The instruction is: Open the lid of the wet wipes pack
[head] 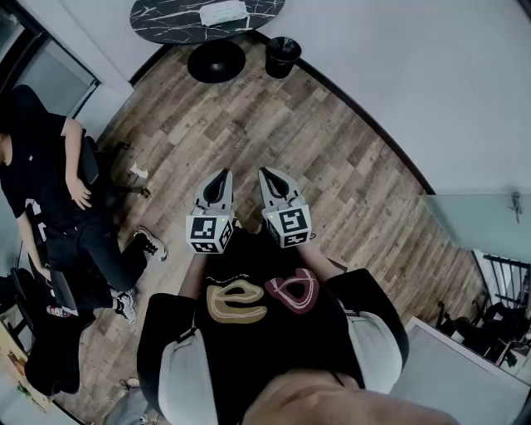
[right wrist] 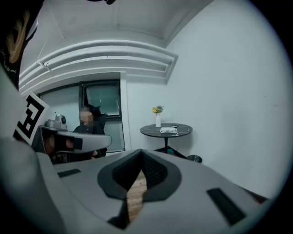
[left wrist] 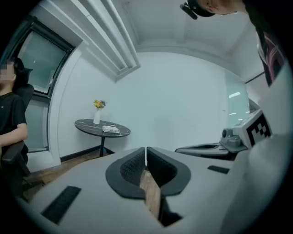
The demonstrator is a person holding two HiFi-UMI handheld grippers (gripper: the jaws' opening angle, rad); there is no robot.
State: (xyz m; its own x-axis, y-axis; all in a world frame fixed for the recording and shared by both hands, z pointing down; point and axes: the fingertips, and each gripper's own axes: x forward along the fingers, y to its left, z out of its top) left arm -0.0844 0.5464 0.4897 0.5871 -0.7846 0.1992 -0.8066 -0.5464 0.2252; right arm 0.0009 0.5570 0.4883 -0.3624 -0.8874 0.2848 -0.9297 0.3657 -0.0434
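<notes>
The left gripper (left wrist: 146,151) has its jaws pressed together at the tips with nothing between them, and so does the right gripper (right wrist: 140,153). They are held side by side above the wood-plank floor (head: 332,166). In the head view, at 12 o'clock from them, a round dark marble table (head: 166,21) by the white wall (head: 431,75) carries the wet wipes pack (head: 224,12), well apart from both. A black bin (head: 283,56) stands at 1 o'clock, and a seated person (head: 41,174) is at 9 o'clock.

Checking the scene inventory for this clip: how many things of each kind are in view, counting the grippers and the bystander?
grippers: 2 (left gripper, right gripper)
round table: 1
wet wipes pack: 1
vase of flowers: 1
bin: 1
seated person: 1
Total: 7
</notes>
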